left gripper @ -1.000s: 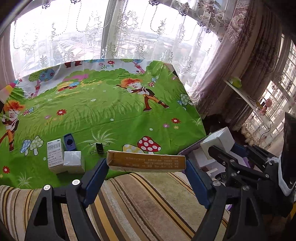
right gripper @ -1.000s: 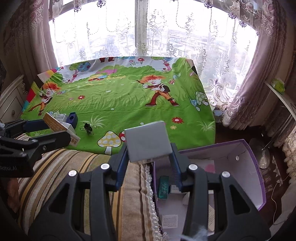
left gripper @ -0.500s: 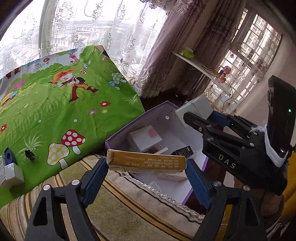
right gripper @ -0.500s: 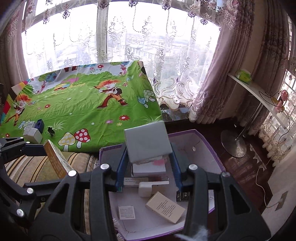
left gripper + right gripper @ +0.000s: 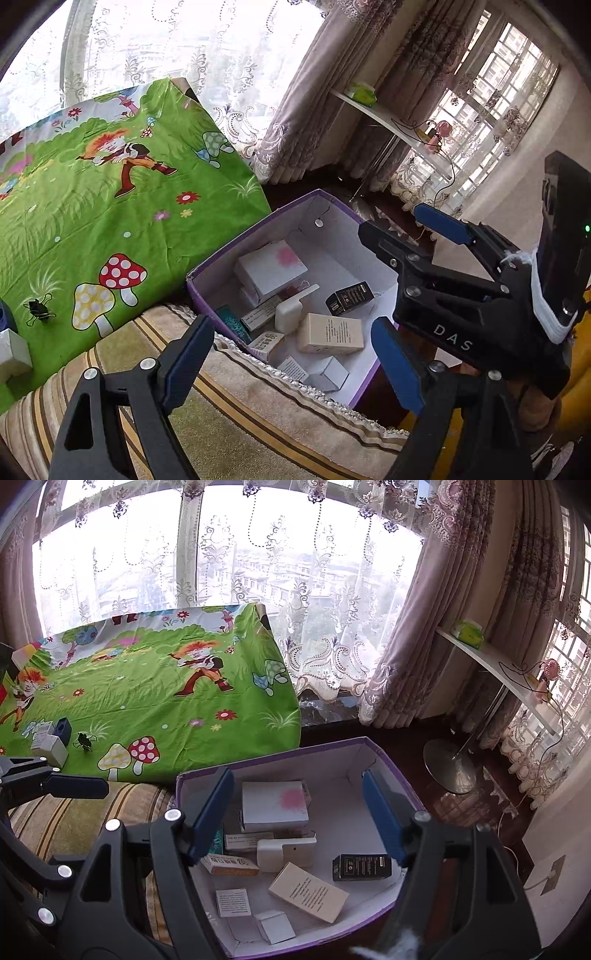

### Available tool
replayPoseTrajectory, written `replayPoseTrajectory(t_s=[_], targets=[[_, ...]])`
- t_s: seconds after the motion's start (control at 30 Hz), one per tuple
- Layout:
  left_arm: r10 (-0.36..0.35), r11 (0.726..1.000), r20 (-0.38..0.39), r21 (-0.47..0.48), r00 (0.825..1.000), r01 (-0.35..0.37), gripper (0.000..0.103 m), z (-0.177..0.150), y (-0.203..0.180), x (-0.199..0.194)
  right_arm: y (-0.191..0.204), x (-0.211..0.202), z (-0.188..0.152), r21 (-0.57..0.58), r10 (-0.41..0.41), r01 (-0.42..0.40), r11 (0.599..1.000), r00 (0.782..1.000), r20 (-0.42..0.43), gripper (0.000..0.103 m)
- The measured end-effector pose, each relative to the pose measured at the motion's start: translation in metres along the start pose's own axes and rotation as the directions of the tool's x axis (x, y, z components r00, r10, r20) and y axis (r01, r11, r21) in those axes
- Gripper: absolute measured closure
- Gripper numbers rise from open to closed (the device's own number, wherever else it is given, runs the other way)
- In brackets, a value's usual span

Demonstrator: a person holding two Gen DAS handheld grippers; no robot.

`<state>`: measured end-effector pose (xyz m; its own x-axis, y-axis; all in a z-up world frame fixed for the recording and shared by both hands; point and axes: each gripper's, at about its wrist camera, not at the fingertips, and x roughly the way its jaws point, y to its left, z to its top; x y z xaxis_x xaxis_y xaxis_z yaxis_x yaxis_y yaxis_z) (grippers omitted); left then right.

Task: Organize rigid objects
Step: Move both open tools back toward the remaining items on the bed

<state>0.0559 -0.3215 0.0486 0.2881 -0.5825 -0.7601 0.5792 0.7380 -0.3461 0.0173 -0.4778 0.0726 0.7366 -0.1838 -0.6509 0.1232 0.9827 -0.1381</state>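
Right wrist view: both grippers, right (image 5: 297, 812) and left (image 5: 291, 365), are hanging released and empty, jaws just opening, over the purple box (image 5: 391, 760) of cartons.

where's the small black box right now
The black box lies inside the purple bin, near its right wall in the right wrist view, just right of the white charger and above the tan box.

Purple-rimmed box (image 5: 177, 775), green mushroom-print sheet (image 5: 147, 701), seemingly brown-striped blanket (image 5: 258, 424).

Green cartoon bedsheet (image 5: 155, 701), lace curtains (image 5: 229, 561), white shelf (image 5: 495, 661), striped blanket (image 5: 229, 435), pink fan (image 5: 550, 672)
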Motion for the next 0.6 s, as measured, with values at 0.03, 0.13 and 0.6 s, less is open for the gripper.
replayPoseTrajectory(t_s=[0.03, 0.13, 0.6], targets=[[0.016, 1.000, 0.011, -0.001, 1.000, -0.016, 0.015, 0.000, 0.001, -0.003, 0.002, -0.001, 0.000, -0.004, -0.003, 0.003, 1.000, 1.000, 0.003, 0.028], [0.070, 0.998, 0.047, -0.006, 0.996, -0.070, 0.015, -0.001, 0.007, -0.013, 0.007, -0.004, 0.003, -0.006, 0.008, -0.008, 1.000, 1.000, 0.012, 0.027], [0.265, 0.959, 0.212, -0.159, 0.941, -0.234, 0.015, -0.015, 0.068, -0.087, 0.086, -0.024, 0.016, -0.091, 0.123, -0.116, 0.989, 0.989, 0.078, 0.024]])
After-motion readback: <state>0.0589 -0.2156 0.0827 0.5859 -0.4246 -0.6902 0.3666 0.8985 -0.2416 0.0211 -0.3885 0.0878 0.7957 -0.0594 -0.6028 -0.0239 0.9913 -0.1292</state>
